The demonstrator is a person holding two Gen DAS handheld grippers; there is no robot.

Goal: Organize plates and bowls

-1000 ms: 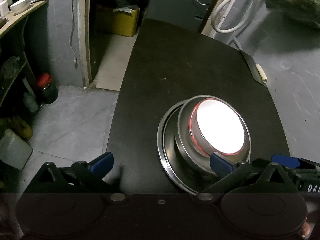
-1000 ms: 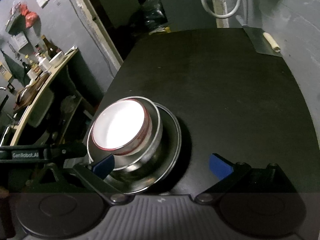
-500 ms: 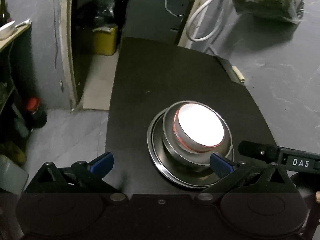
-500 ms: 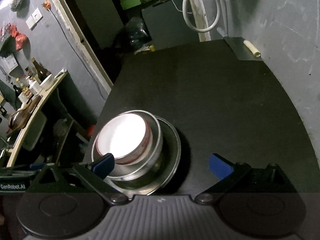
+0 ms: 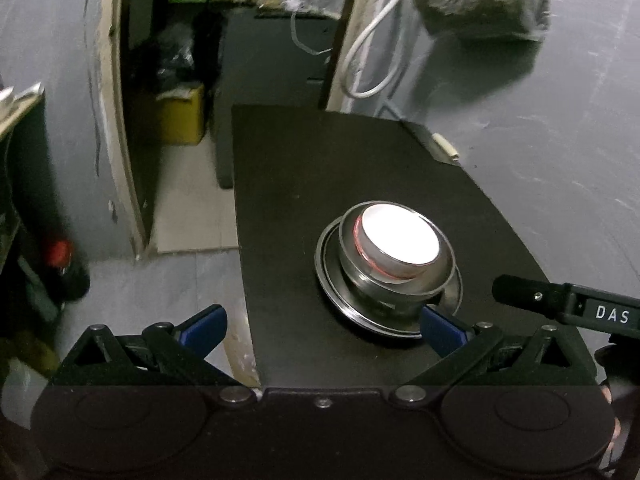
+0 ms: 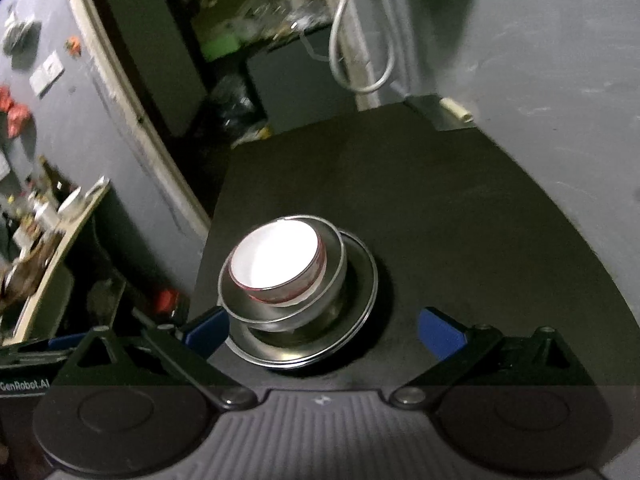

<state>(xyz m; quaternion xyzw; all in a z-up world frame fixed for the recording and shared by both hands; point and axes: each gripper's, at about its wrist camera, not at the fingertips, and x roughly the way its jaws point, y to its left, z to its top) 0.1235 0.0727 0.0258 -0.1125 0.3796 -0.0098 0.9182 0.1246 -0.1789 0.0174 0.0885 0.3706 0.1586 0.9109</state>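
Glossy white bowl (image 5: 400, 240) in steel bowl (image 5: 440, 280) on round steel plate (image 5: 332, 280), matte blk table (image 5: 300, 168).

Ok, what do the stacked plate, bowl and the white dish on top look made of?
The plate and the bowl on it look like polished steel: silvery, with bright rims and reflections. The white dish nested on top looks like glazed ceramic or melamine, with a red band outside; glare leaves that open.

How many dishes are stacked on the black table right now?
3: a flat steel plate at the bottom, a steel bowl on it, a red-rimmed white bowl nested on top. More may be hidden between.
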